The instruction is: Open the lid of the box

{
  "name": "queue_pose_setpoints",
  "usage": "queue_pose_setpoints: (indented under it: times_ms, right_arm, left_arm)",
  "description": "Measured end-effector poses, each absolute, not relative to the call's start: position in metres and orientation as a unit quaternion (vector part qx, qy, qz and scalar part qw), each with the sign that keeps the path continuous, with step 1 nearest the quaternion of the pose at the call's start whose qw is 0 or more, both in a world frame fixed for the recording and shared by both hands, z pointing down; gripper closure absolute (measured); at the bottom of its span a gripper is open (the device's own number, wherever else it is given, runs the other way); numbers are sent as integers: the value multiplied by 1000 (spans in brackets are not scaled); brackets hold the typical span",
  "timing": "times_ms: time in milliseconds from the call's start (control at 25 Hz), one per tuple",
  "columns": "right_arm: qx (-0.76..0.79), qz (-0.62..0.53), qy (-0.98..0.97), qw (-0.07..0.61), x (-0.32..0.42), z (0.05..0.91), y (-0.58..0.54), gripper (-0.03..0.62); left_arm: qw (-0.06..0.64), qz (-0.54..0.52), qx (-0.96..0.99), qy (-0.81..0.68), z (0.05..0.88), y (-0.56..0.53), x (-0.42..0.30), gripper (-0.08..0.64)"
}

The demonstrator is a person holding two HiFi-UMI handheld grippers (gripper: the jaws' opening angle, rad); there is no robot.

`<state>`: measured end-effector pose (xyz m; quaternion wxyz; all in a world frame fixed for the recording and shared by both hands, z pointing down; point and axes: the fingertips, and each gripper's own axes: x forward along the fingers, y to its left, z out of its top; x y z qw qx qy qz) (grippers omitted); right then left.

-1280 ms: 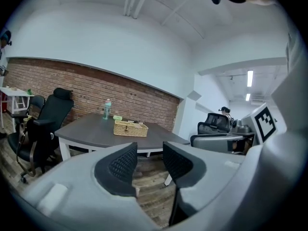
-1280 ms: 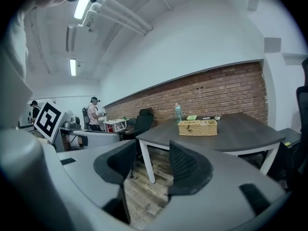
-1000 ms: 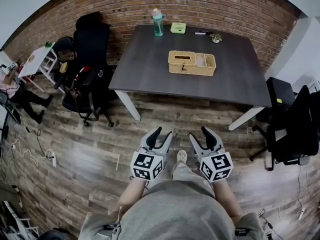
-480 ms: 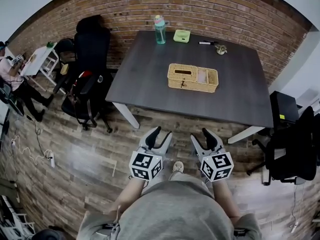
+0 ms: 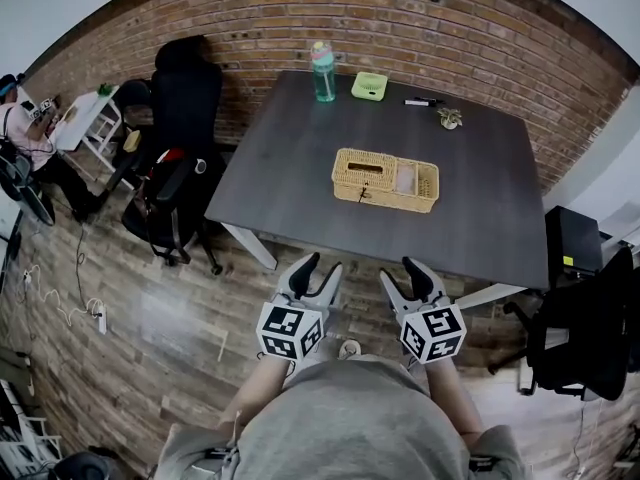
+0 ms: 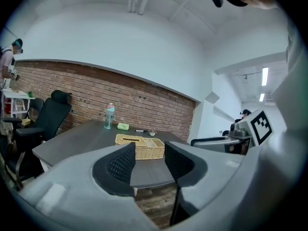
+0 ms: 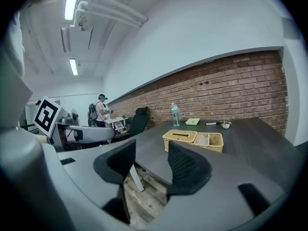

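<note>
The wicker box (image 5: pixel 385 180) sits about mid-tabletop (image 5: pixel 290 158). Its woven lid (image 5: pixel 363 168) lies flat over the left half, and the right half is an open compartment. Beyond the box, toward the brick wall (image 5: pixel 300 18), stand a bottle (image 5: pixel 322 71) and a small green container (image 5: pixel 369 86). A marker (image 5: pixel 421 101) and a small object (image 5: pixel 449 118) lie beyond it to the right.

Both grippers hang on the near side of the box, off the tabletop's edge and over the wood floor (image 5: pixel 180 308), well apart from it. The left gripper (image 5: pixel 320 266) has just been opening its jaws, which stand wide with nothing between them. The right gripper (image 5: pixel 400 268) is likewise spread and empty. A black office chair (image 5: pixel 180 98) stands well left of the box.
</note>
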<state>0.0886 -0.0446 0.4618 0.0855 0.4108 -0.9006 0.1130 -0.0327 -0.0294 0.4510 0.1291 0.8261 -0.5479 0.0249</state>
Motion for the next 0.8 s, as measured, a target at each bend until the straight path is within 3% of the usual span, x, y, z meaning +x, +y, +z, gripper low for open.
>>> queue_pose_setpoints:
  times_ms: [800]
  right_arm:
    - [389,119,-907,113,97,487,-107,380]
  left_arm:
    - [158,37,810,-564,474,-83,-19,382]
